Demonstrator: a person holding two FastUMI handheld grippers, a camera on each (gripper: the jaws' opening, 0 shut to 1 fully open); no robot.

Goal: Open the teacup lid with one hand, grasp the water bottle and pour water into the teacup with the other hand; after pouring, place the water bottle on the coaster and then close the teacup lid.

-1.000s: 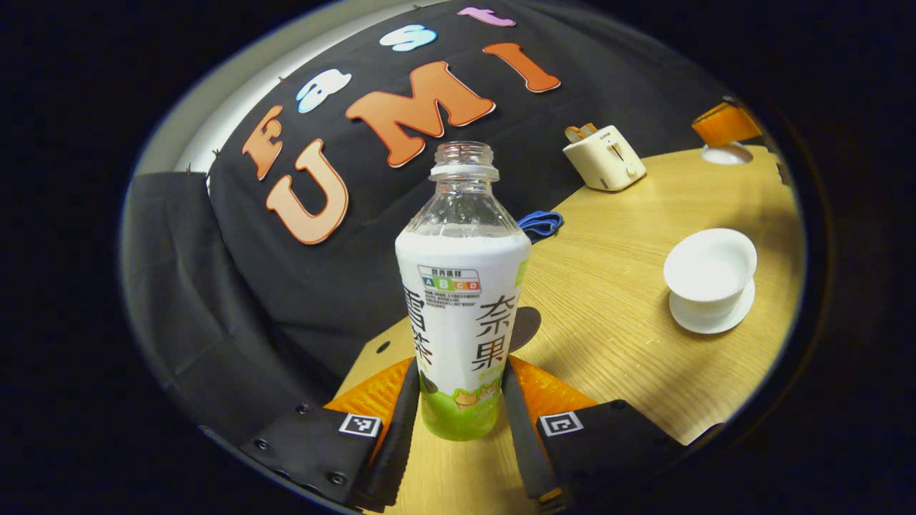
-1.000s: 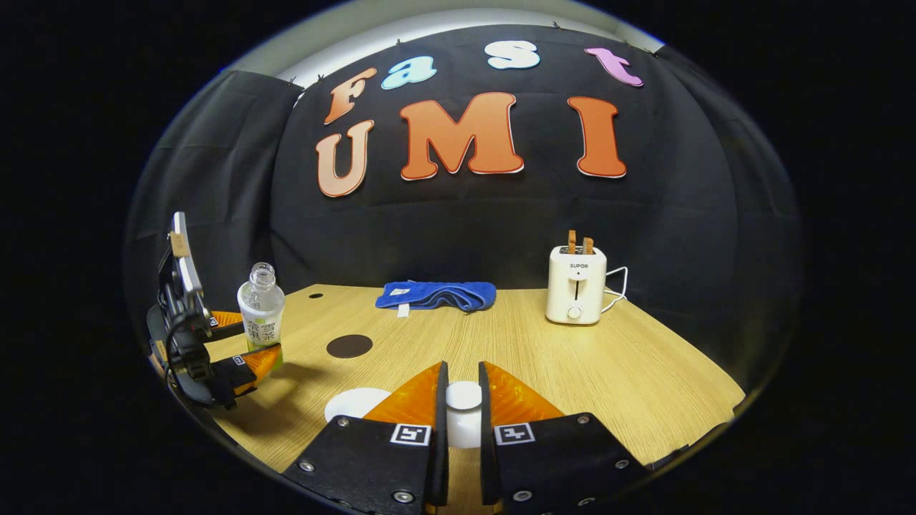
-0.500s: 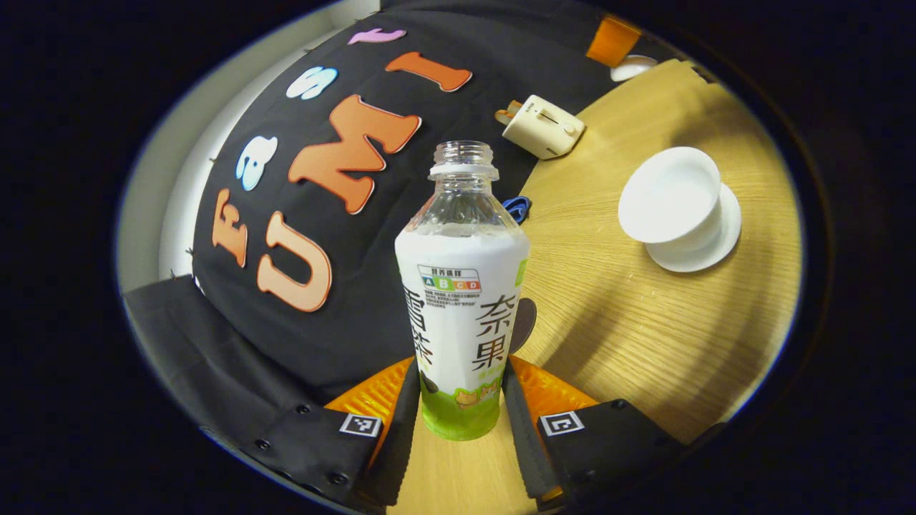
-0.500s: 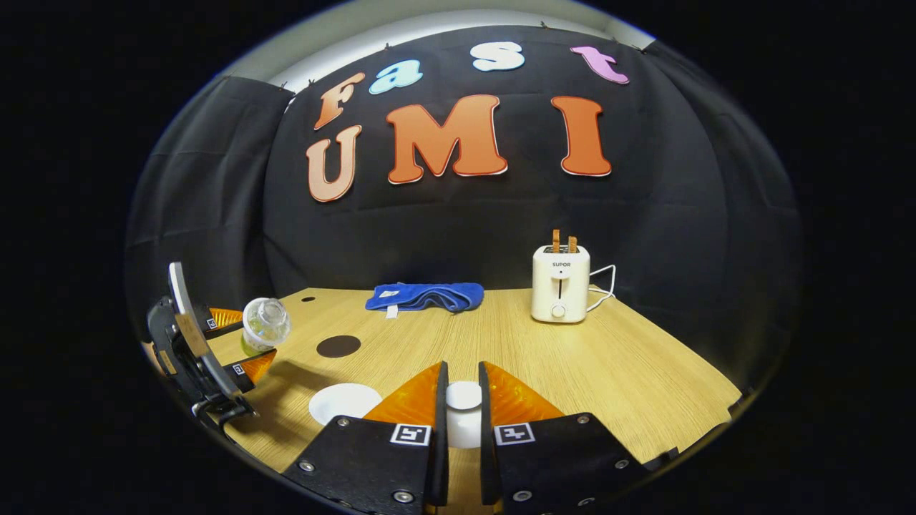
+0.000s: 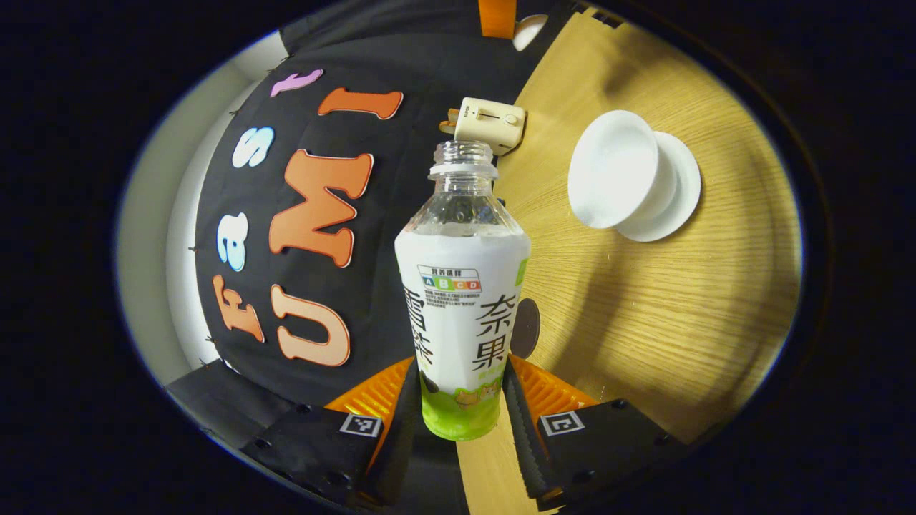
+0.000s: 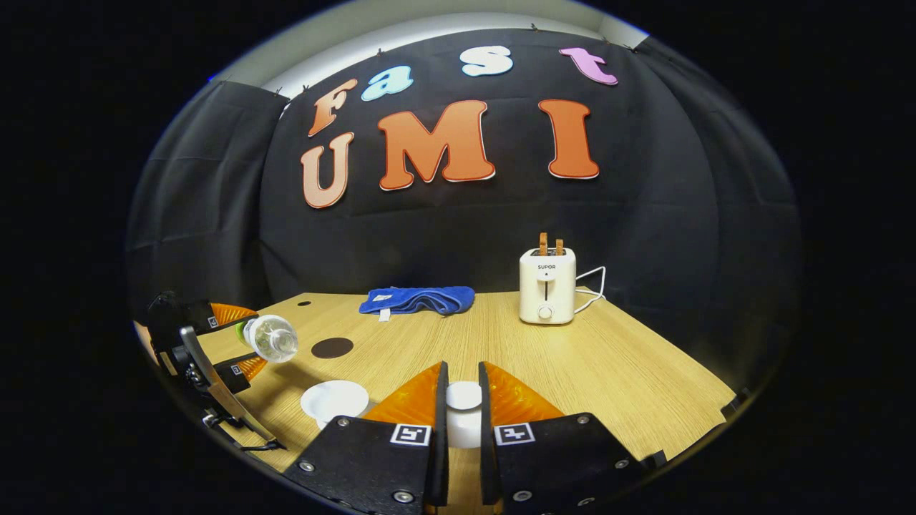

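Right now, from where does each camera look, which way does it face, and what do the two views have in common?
Left gripper view: rides on the left gripper, tipped sideways, facing along the water bottle it clamps toward the open teacup; its two fingers show.
Right gripper view: rides on the right gripper, level above the table, facing the booth wall; its fingers hold the teacup lid.
Shared: bottle, teacup, coaster, toaster, table.
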